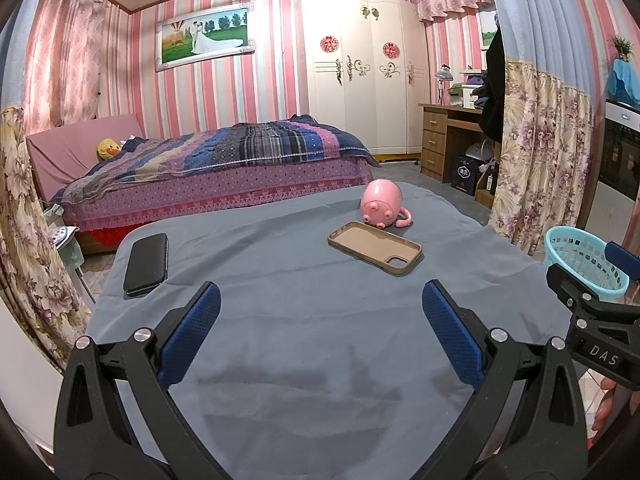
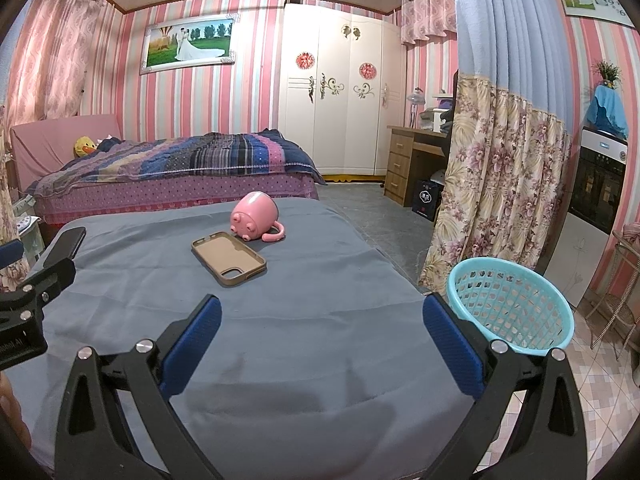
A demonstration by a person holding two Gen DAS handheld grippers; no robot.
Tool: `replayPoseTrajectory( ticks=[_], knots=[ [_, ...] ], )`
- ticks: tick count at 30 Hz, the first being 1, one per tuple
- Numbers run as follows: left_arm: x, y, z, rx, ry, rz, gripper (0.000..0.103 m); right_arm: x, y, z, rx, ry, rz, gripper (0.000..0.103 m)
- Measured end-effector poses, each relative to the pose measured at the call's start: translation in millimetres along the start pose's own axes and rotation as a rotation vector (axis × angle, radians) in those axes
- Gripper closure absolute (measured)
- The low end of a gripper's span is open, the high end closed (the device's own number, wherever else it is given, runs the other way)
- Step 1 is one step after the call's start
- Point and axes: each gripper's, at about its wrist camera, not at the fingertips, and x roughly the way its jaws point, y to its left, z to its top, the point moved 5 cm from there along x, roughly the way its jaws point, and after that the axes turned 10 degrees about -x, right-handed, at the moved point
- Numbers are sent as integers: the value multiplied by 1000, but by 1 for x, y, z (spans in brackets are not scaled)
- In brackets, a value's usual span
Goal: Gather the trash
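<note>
A turquoise mesh basket (image 2: 510,306) stands beside the table's right edge; it also shows at the right in the left wrist view, basket (image 1: 582,262). On the grey cloth lie a tan phone case (image 1: 375,248) (image 2: 229,259), a pink pig mug (image 1: 380,203) (image 2: 254,215) tipped on its side, and a black phone (image 1: 146,263) at the left. My left gripper (image 1: 321,300) hovers open over bare cloth, nothing between its fingers. My right gripper (image 2: 322,312) is open too, over the table's near right part. No loose trash shows on the cloth.
The grey-covered table (image 2: 280,360) fills the foreground. A bed (image 1: 216,168) stands behind it, a wardrobe (image 1: 360,68) and wooden desk (image 1: 448,136) farther back. A floral curtain (image 2: 492,184) hangs right of the table. Tiled floor (image 2: 592,368) lies by the basket.
</note>
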Motion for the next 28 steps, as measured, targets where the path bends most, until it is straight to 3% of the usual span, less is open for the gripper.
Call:
replayPoseTrajectory(
  ticks=[28],
  knots=[
    [5,0,2,-4,6,5,5,6,-1,-3,2,6,6,5]
  ],
)
